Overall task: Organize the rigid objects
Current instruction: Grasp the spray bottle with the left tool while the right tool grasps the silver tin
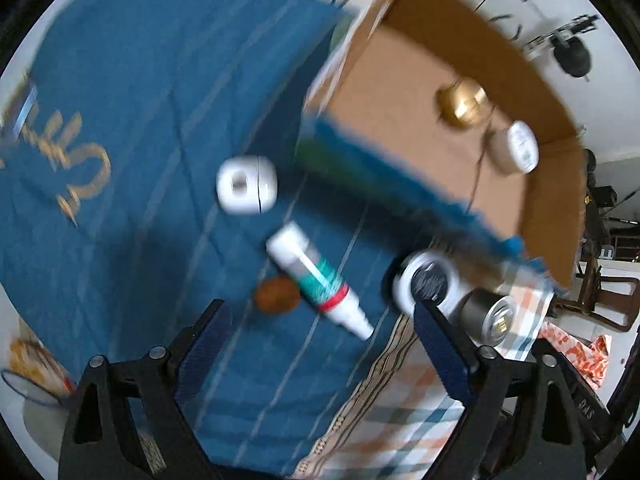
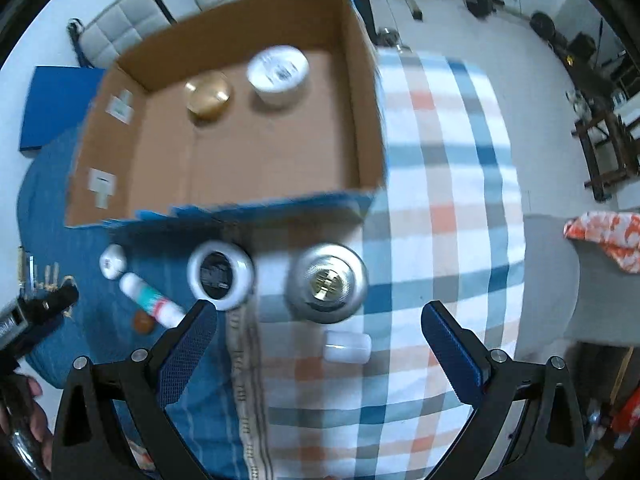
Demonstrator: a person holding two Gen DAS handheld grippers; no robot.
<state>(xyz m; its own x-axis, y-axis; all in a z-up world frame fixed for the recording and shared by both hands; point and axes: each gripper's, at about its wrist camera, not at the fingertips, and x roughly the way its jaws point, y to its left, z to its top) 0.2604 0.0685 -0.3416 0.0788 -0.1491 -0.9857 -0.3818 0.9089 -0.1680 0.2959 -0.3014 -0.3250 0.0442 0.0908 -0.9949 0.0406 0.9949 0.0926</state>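
An open cardboard box [image 2: 360, 92] holds a gold lid [image 2: 208, 96] and a white jar [image 2: 278, 72]; both also show in the left wrist view, the gold lid [image 1: 464, 106] and the jar [image 1: 516, 148]. In front of the box lie a small white jar [image 1: 246, 184], a white and teal tube [image 1: 316, 280], a brown disc [image 1: 276, 294], a white-rimmed round tin [image 2: 220, 274], a silver can [image 2: 326, 282] and a clear cap [image 2: 346, 346]. My left gripper [image 1: 320, 320] is open above the tube. My right gripper [image 2: 320, 320] is open above the silver can.
A blue cloth [image 1: 140, 100] and a checked cloth [image 2: 448, 200] cover the surface. The box's near wall [image 2: 260, 206] is blue-edged. Grey chairs [image 2: 120, 32] stand behind the box, weights [image 2: 480, 0] and a wooden chair [image 2: 608, 140] on the floor to the right.
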